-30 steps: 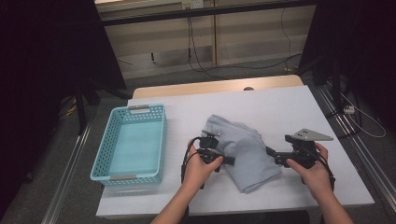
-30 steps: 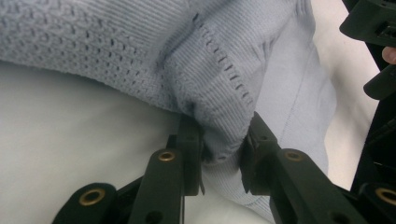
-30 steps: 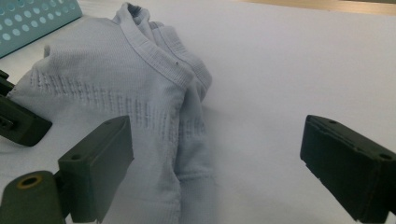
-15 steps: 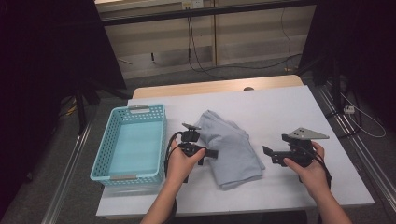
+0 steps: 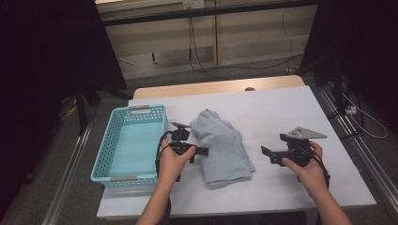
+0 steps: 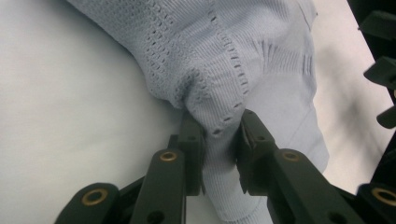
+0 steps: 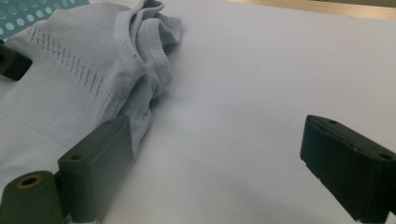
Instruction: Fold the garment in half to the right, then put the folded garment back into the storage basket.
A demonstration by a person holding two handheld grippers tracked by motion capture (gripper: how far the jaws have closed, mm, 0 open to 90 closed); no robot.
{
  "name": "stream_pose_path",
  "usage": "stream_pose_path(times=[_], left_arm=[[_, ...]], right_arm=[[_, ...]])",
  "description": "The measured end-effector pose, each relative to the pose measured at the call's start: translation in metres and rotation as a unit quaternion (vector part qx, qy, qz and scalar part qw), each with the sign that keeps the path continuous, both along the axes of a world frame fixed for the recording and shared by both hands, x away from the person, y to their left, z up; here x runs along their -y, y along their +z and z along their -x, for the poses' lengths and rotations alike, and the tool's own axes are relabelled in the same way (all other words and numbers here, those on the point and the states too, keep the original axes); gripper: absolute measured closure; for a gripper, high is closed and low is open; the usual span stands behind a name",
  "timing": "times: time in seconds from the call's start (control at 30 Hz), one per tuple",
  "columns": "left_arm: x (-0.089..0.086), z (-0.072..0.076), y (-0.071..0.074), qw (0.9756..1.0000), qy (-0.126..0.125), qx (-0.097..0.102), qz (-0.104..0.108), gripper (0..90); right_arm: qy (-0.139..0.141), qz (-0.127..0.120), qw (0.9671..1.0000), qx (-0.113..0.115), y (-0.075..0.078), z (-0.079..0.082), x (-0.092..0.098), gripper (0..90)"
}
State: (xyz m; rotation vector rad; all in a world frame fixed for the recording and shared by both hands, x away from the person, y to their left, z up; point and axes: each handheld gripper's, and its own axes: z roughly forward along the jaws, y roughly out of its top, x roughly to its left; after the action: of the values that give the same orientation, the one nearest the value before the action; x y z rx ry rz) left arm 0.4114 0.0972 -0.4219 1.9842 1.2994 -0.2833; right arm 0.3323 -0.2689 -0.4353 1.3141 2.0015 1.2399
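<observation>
Left gripper (image 5: 199,151): held level in the left hand (image 5: 172,161), jaws pointing toward the person's right, clamped on a pinched fold of fabric. Right gripper (image 5: 265,153): held level in the right hand (image 5: 306,168), jaws pointing toward the left gripper, spread wide with nothing between them. Both forearms enter from the bottom edge

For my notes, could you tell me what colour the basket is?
Light turquoise basket, clearest in the high view.

Overhead light is falling evenly on the white table (image 5: 281,112), while the room's sides are sitting in deep darkness. Soft shadows are lying beside the cloth (image 5: 224,146). The black jaws nearest each gripper camera are blurring slightly.
</observation>
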Motion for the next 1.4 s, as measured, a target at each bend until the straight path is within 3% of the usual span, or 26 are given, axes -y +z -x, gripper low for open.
stream_pose_path(times=[0.17,0.33,0.43,0.57,0.73,0.93,1.4], left_arm=[[-0.010,-0.002,0.003,0.9998,0.019,0.008,-0.003,74.3],[-0.009,-0.001,0.002,0.9994,0.027,0.017,-0.010,71.9],[-0.008,-0.001,0.000,0.9993,0.032,0.017,-0.011,63.8],[-0.006,0.000,-0.003,0.9989,0.039,0.020,-0.014,46.2],[0.000,0.000,-0.007,0.9984,0.047,0.029,-0.009,34.7],[0.006,-0.001,-0.014,0.9981,0.050,0.035,-0.007,28.7],[0.009,-0.002,-0.017,0.9980,0.053,0.034,-0.001,25.6]], right_arm=[[0.002,0.000,1.0000,-0.001,0.000,0.000,-0.001,8.8],[0.002,0.001,1.0000,-0.001,-0.001,0.000,-0.002,8.8],[0.002,0.001,1.0000,-0.002,-0.001,0.000,-0.002,8.8],[0.003,0.002,1.0000,-0.002,-0.001,-0.001,-0.003,8.8],[0.004,0.002,1.0000,-0.003,-0.002,-0.001,-0.003,8.8],[0.006,0.002,1.0000,-0.004,-0.002,0.000,-0.005,8.8],[0.007,0.004,1.0000,-0.005,-0.003,-0.001,-0.006,8.8]])
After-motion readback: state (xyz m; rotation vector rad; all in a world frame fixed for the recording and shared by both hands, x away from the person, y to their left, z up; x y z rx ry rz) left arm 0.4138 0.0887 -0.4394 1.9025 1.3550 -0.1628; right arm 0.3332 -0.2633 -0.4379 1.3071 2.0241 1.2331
